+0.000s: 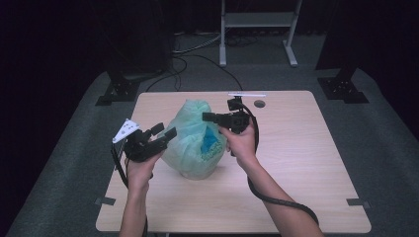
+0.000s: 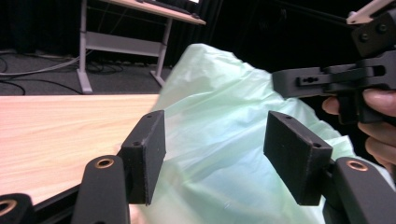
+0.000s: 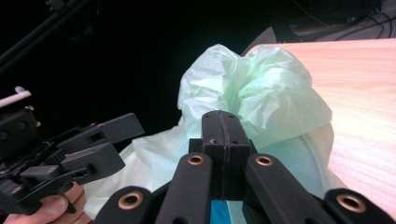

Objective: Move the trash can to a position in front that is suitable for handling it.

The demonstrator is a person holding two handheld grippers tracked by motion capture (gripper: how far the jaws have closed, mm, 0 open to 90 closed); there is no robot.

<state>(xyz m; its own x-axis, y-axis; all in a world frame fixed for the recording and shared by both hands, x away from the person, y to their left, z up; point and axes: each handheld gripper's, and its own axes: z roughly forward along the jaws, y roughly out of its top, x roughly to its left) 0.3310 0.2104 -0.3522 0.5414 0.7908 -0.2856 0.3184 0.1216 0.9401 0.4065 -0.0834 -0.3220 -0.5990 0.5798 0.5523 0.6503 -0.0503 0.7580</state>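
A pale green plastic bag point(image 1: 190, 148) stands crumpled on the wooden table point(image 1: 306, 158), with something blue point(image 1: 212, 143) showing through its film. My left gripper point(image 1: 165, 131) is at the bag's left side. In the left gripper view its jaws point(image 2: 215, 154) stand open, with the bag point(image 2: 224, 121) just beyond the pads and not pinched. My right gripper point(image 1: 205, 117) reaches in level over the top of the bag from the right. Its jaws point(image 3: 223, 126) are shut flat together in front of the bag's bunched neck point(image 3: 252, 88), with nothing seen between them.
A small dark round hole point(image 1: 259, 103) and a white strip point(image 1: 247, 95) lie near the table's far edge. A grey metal frame point(image 1: 257, 19) and black stand bases point(image 1: 116, 91) point(image 1: 343, 89) stand on the floor beyond. A cable point(image 1: 276, 200) trails along the right forearm.
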